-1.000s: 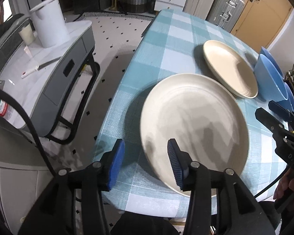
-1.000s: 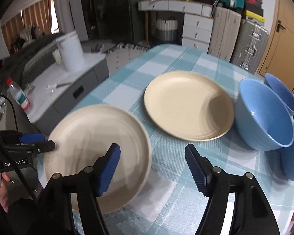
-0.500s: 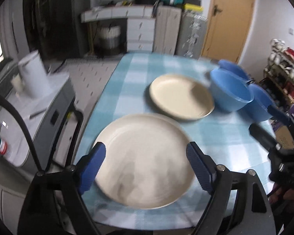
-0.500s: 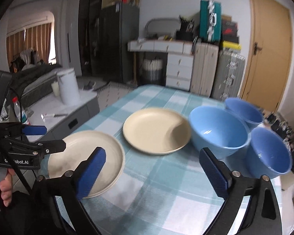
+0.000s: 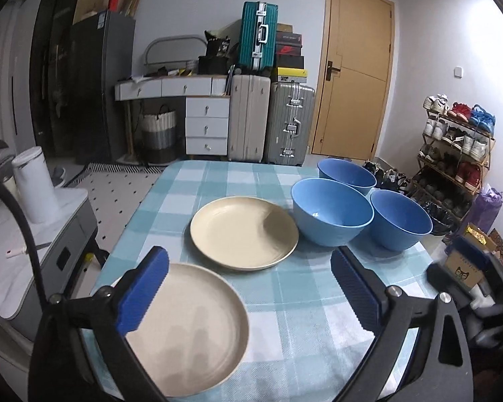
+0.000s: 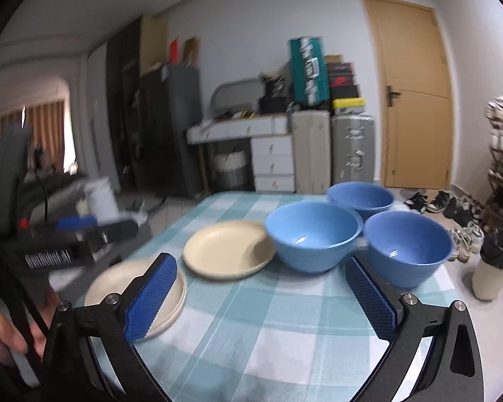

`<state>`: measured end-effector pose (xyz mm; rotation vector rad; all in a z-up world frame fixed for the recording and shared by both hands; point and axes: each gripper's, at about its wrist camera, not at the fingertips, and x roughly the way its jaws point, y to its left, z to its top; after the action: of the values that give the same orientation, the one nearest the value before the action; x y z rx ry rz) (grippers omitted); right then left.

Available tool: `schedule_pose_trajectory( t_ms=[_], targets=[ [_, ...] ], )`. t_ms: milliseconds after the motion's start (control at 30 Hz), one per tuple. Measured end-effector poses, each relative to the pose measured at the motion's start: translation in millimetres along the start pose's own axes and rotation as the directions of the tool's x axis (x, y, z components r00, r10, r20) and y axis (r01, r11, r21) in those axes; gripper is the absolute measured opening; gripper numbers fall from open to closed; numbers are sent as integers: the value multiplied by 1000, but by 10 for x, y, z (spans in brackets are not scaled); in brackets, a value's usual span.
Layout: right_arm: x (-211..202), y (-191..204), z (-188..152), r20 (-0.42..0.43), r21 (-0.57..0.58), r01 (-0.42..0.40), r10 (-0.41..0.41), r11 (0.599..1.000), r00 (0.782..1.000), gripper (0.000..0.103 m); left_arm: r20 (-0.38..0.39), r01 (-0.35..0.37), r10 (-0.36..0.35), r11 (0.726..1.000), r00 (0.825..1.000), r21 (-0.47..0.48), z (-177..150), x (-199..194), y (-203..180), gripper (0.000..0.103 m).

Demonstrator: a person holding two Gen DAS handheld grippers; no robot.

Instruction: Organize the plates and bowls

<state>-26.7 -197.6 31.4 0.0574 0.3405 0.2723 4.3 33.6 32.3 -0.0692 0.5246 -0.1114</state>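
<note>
I have both grippers over the near end of the checked tablecloth (image 5: pixel 285 305), and I take the yellowish plate (image 5: pixel 243 232) near the table's middle as my landmark. My left gripper (image 5: pixel 248 293) has just been opening; its blue pads (image 5: pixel 144 293) now stand wide apart with nothing between them but cloth and the rim of the white plate (image 5: pixel 191 335). That white plate lies flat on the near side of the yellowish plate, toward the table's left edge, close to it but not touching, and its near rim comes close to the table's front edge. My right gripper (image 6: pixel 261 296) has also just been opening and is spread wide, empty, with only bare cloth between its fingers. Just to the right of the yellowish plate sits the nearest blue bowl (image 5: pixel 332 216), its wall almost against the plate's rim; I cannot tell whether they touch. A second blue bowl (image 5: pixel 400 219) sits further right, close to the table's right edge, and a third blue bowl (image 5: pixel 347 176) stands behind those two near the far edge. All three are upright and crowded together. The free room is the stretch of cloth on the near side of the bowls and to the right of the white plate, and the far-left corner beyond the yellowish plate. Left of the table, a grey side cabinet (image 5: pixel 67 231) stands across a narrow gap of floor.
</note>
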Motion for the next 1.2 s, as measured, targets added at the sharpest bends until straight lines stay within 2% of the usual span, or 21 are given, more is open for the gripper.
schedule_pose_trajectory(
  t_ms=[267, 367, 433, 533, 767, 1200],
  targets=[
    [-166, -247, 47, 23, 44, 94, -95, 995, 995, 102, 76, 44, -47, 998, 996, 37, -134, -6, -168, 99],
    [-182, -272, 52, 36, 49, 159, -161, 986, 986, 102, 76, 34, -36, 999, 996, 29, -152, 11, -169, 102],
    [-213, -292, 61, 50, 60, 187, -190, 981, 980, 102, 75, 65, -65, 998, 995, -1, -140, 5, -137, 102],
    [-279, -310, 71, 72, 77, 225, -231, 971, 970, 102, 114, 53, -53, 999, 992, 0, -135, -49, -133, 103],
    [-294, -284, 76, 71, 61, 225, -229, 972, 971, 102, 175, 19, -20, 1000, 984, 7, -134, -167, -136, 103],
    [-169, -221, 81, 40, 47, 215, -217, 976, 975, 102, 142, 25, -22, 999, 990, -19, -140, -118, -73, 103]
  ],
)
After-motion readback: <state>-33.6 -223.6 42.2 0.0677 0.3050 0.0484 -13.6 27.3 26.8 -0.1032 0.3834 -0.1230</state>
